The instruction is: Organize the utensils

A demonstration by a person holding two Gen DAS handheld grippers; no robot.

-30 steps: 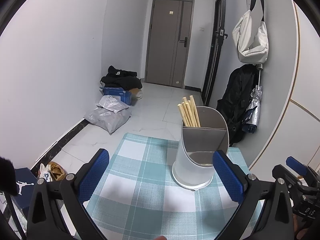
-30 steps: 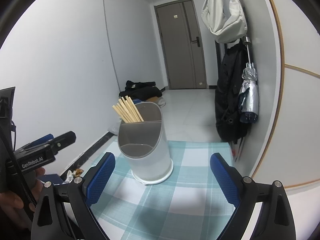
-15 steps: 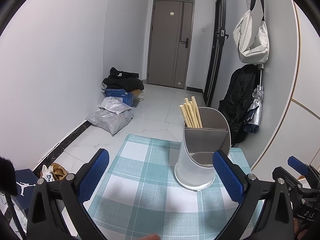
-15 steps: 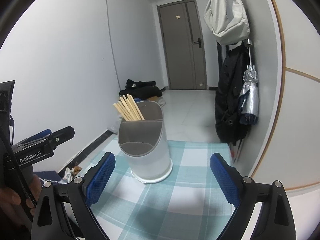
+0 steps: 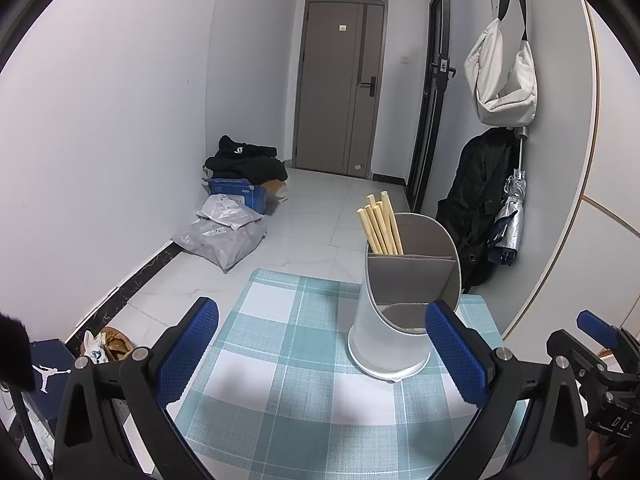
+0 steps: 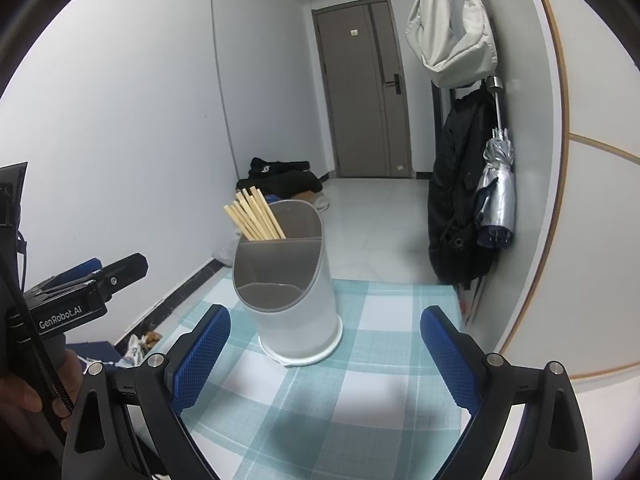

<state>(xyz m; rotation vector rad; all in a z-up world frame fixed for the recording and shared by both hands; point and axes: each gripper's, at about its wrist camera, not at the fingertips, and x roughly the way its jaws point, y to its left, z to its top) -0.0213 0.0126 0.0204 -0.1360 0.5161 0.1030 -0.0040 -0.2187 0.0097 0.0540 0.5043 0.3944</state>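
Both grippers, left gripper [image 5: 320,356] and right gripper [image 6: 325,350], hovering fingers apart, empty; chopsticks [image 6: 256,220] sitting in holder [image 6: 294,292], looks done, back off slowly.

I look down a narrow hallway with plain white walls [image 5: 120,120] and pale glossy floor tiles [image 5: 312,216]. A grey-brown door [image 5: 340,88] closes the far end. Near me lies a teal-and-white checked tablecloth [image 5: 288,360].

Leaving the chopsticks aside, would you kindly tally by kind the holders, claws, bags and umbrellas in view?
Holder: 1
Claws: 2, left claw and right claw
Pale bag: 1
Black backpack: 1
Umbrella: 1
Total: 6
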